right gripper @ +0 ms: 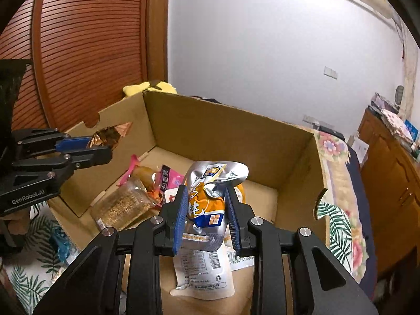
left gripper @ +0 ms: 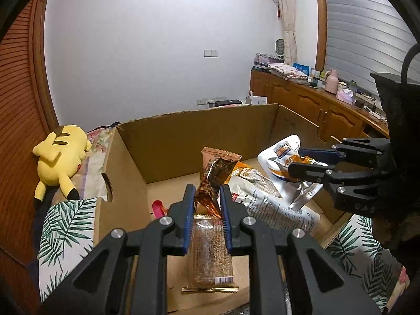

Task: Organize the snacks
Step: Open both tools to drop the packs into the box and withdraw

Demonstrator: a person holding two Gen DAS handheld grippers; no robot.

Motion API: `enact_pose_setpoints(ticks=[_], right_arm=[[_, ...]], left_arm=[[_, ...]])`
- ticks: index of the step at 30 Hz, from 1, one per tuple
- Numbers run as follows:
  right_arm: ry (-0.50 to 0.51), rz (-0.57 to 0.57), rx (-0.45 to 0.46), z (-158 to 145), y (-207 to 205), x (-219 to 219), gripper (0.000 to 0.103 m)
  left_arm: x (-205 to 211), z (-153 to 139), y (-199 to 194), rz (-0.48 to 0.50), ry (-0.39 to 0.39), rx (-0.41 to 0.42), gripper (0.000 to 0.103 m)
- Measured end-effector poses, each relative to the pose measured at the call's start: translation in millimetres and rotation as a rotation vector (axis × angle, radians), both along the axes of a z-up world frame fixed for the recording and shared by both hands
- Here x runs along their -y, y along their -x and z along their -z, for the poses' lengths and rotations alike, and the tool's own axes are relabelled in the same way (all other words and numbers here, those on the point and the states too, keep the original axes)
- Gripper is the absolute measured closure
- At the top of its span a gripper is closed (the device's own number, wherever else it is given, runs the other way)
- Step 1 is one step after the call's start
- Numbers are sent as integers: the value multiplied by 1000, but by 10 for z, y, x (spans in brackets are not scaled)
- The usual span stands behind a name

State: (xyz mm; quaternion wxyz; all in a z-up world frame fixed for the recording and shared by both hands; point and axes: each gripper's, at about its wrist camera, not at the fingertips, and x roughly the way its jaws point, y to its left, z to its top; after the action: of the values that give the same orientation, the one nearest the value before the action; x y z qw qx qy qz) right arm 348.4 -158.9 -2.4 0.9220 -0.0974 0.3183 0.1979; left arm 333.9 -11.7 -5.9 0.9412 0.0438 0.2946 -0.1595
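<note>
An open cardboard box [left gripper: 199, 141] lies on the bed; it also shows in the right wrist view [right gripper: 236, 136]. My left gripper [left gripper: 207, 191] is shut on a brown snack wrapper [left gripper: 218, 168] and holds it above the box floor; it shows from the side in the right wrist view [right gripper: 105, 149]. My right gripper [right gripper: 207, 197] is shut on a silver and orange snack pouch [right gripper: 210, 183] above the box; it shows at the right of the left wrist view [left gripper: 296, 162]. A clear sesame bar pack [left gripper: 210, 252], a white pouch [left gripper: 265, 197] and a pink packet [right gripper: 168, 176] lie in the box.
A yellow plush toy [left gripper: 60, 160] lies left of the box by a wooden slatted door [right gripper: 86, 39]. The bed has leaf-print cloth [left gripper: 65, 231]. A wooden cabinet [left gripper: 309, 102] with clutter on top stands at the right under a window.
</note>
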Motion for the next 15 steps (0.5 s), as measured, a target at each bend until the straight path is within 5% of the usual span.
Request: enact_pose_setpoints(ticks=[8,15], right_arm=[[-16,4,-8,27,-19,57,74],[-47,12,8,25,75,103,64]], left_arm=[[-9,11,6,-5,-2,-3,82],[-42,-20,54,-9,12,0,67]])
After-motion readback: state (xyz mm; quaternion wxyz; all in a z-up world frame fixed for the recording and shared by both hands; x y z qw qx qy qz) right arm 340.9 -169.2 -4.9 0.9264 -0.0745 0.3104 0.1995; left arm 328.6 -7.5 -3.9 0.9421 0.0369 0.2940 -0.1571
